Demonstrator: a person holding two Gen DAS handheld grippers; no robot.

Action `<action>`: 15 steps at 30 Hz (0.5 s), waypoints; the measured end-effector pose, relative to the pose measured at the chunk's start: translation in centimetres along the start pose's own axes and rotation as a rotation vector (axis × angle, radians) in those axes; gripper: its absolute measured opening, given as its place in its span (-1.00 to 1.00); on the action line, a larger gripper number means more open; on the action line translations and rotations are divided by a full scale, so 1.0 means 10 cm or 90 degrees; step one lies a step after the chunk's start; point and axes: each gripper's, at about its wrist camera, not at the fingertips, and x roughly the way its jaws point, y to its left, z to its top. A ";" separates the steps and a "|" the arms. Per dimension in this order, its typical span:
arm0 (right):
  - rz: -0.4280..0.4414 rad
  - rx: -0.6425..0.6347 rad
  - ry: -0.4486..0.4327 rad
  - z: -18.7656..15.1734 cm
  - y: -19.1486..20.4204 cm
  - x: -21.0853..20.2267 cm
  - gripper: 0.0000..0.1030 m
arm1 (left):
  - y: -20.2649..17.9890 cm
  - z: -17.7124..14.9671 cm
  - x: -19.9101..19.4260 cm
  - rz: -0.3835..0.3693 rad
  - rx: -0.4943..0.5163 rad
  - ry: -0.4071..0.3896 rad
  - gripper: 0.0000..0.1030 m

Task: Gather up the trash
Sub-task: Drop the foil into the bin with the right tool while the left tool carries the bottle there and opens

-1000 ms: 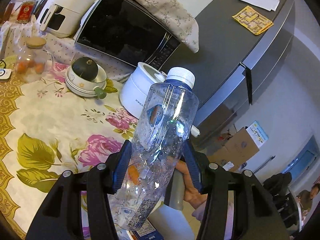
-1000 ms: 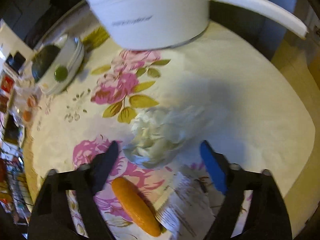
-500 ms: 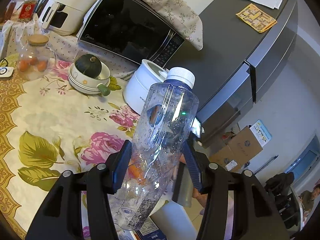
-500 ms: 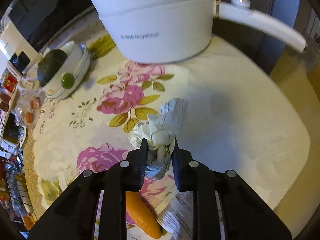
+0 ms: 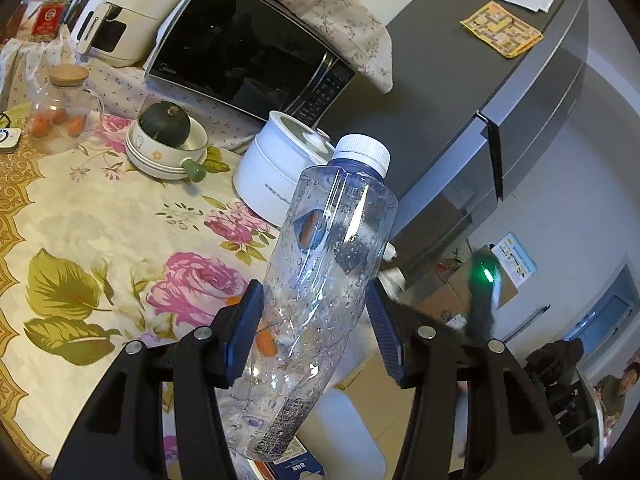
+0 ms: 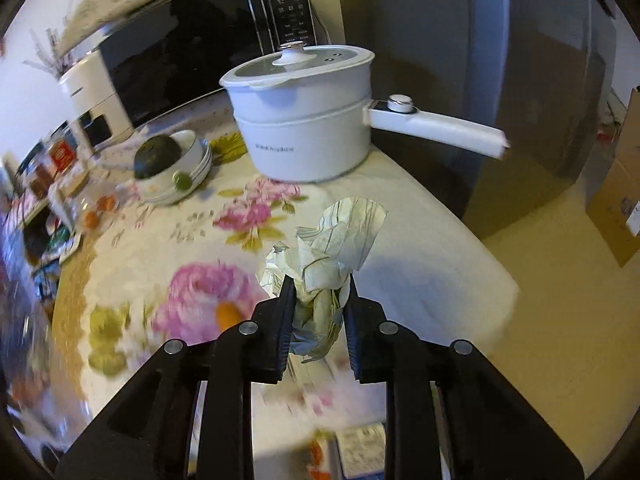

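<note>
A: Where's the big item?
B: The plastic bottle (image 5: 324, 280) stands clamped in the left gripper (image 5: 316, 320), cap up, long axis leaning right, above the table (image 5: 80, 216).
A: And the small one?
B: The crumpled paper (image 6: 328, 248) is pinched between the right gripper (image 6: 318, 300) jaws, sticking out forward, above the tablecloth.

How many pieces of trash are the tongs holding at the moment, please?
2: an empty plastic bottle clamped in the left tongs, and a crumpled paper wad pinched in the right tongs above the floral tablecloth. More may lie unseen.
</note>
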 end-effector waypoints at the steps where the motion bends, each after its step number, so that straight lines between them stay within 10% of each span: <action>1: -0.003 -0.004 0.000 -0.11 -0.04 -0.05 -0.57 | -0.01 -0.02 0.00 -0.001 0.002 0.001 0.02; 8: -0.019 -0.004 0.055 -0.90 -0.27 -0.15 -0.51 | -0.12 -0.16 0.01 -0.005 0.002 0.013 0.03; 15: -0.020 -0.003 0.101 -1.30 -0.33 -0.10 0.25 | -0.32 -0.39 0.02 -0.012 0.026 0.034 0.03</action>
